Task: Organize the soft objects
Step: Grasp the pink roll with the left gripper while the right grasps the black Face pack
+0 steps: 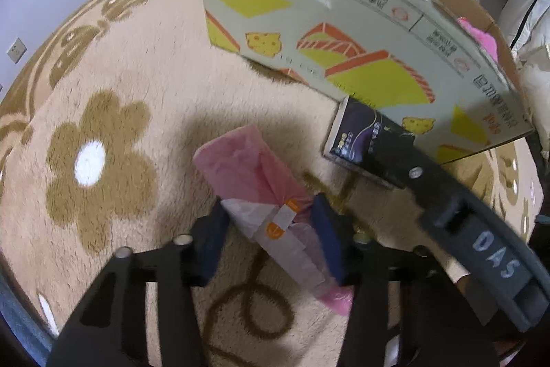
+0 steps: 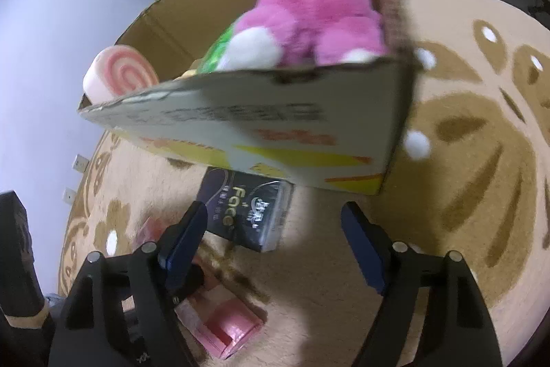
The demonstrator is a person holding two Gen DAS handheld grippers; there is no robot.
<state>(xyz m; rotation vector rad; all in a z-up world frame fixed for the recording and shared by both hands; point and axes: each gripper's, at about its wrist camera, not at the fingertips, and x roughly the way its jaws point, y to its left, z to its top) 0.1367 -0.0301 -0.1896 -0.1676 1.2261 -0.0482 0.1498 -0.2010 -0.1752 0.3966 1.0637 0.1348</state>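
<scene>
A pink plastic-wrapped soft pack [image 1: 254, 174] with a white and orange label lies on the beige carpet. My left gripper [image 1: 271, 229] points down at it, its blue pads pressed against the pack's two sides. The same pack [image 2: 227, 329] shows low in the right wrist view. My right gripper [image 2: 275, 229] stands open above the carpet with nothing between its pads; a dark flat box [image 2: 247, 212] lies just ahead of it. The open cardboard box [image 2: 240, 126] holds a pink plush toy [image 2: 309, 19] and a pink-swirl white roll [image 2: 120, 74].
The printed cardboard box [image 1: 309, 33] stands close behind the pack, and the dark flat box [image 1: 361, 136] rests against its base. One finger [image 1: 447, 195] of the right gripper crosses the left view. Patterned carpet [image 1: 103, 160] spreads to the left; a wall with sockets and room clutter lie beyond.
</scene>
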